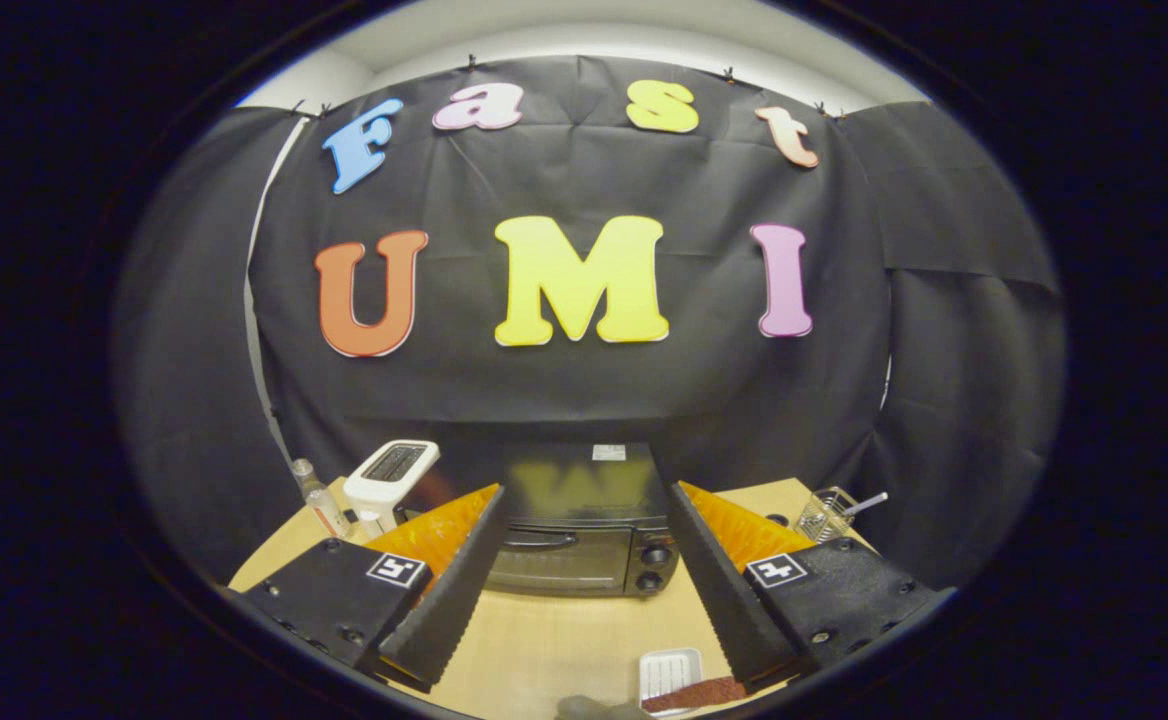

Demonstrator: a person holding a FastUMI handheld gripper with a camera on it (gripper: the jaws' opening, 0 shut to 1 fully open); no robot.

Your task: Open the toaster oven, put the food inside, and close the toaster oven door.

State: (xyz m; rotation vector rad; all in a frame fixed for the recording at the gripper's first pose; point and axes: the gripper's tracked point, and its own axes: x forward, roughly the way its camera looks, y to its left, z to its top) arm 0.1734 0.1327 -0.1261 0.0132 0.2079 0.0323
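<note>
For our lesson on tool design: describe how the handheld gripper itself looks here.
The gripper has two long wedge-shaped fingers with saw-toothed inner edges. Each sits on a textured black block with screws and a square black-and-white marker. Ribbed orange panels line their outer sides.

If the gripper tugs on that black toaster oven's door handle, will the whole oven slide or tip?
The toaster oven looks boxy and wide with a low stance on the table, so it probably won't tip. It seems fairly heavy, yet on that smooth wood it might slide a little toward the pull. The gripper is open, fingers either side of the oven and short of it.
</note>
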